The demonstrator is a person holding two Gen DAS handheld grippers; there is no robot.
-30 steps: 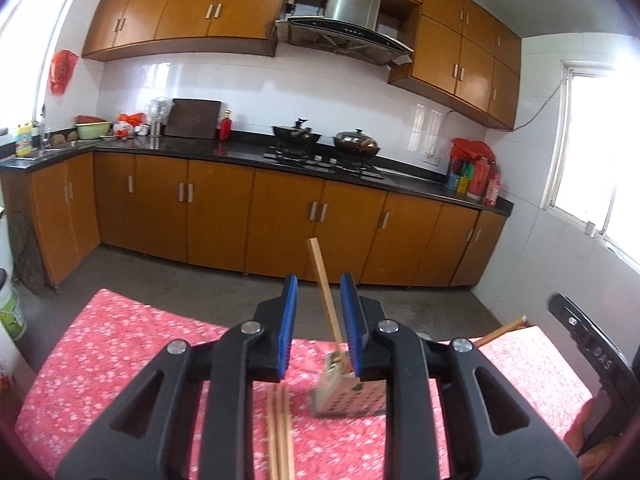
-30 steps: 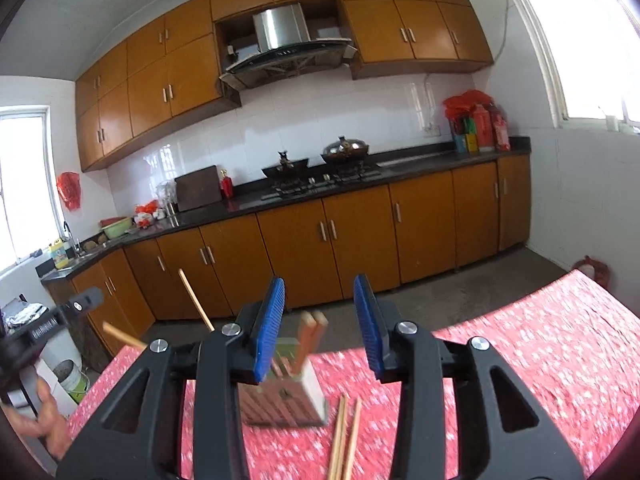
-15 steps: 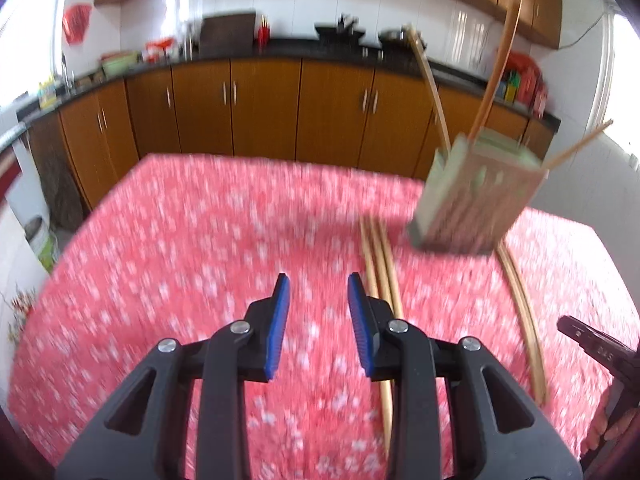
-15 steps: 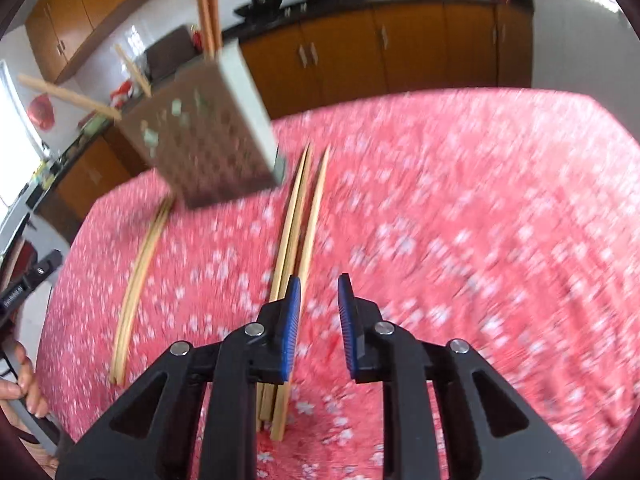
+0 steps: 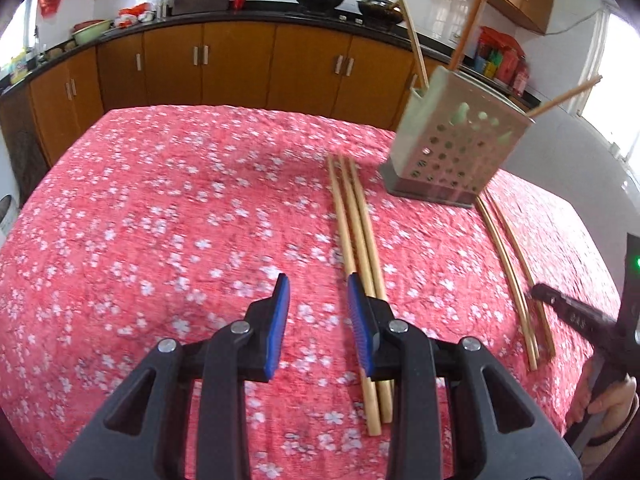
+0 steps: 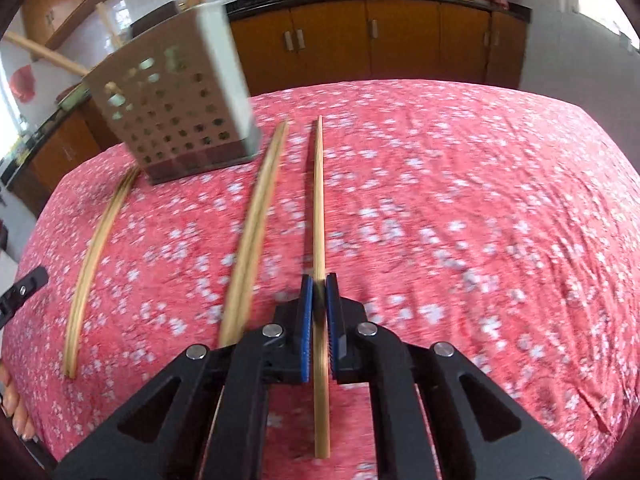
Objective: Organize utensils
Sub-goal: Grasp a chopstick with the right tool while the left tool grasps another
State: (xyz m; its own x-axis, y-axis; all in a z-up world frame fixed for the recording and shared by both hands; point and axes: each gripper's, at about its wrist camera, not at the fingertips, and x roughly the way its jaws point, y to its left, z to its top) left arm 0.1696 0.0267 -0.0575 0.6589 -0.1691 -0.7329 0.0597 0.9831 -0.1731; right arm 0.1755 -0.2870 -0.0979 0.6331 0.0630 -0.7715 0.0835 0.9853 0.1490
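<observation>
My right gripper (image 6: 319,284) is shut on a single wooden chopstick (image 6: 319,200) that lies on the red flowered tablecloth (image 6: 460,200). Two more chopsticks (image 6: 256,220) lie just left of it. My left gripper (image 5: 318,284) is open and low over the cloth, with nothing between its pads. Three chopsticks (image 5: 356,232) lie side by side against its right finger. Behind both groups, a perforated grey holder (image 5: 452,148) stands on the cloth with three chopsticks sticking out of it. In the left wrist view, the right gripper (image 5: 538,292) meets the right-hand chopsticks (image 5: 516,280).
The table's far edge lies just behind the holder (image 6: 172,120), and brown kitchen cabinets (image 5: 240,64) stand beyond a strip of floor. A hand (image 5: 612,404) grips the right tool's handle. The left gripper's tip (image 6: 24,292) shows at the far left, near a chopstick group (image 6: 92,252).
Both grippers have tipped down from facing the kitchen and dropped close to the tablecloth. The right jaws have closed onto one chopstick. The left jaws stand slightly wider.
</observation>
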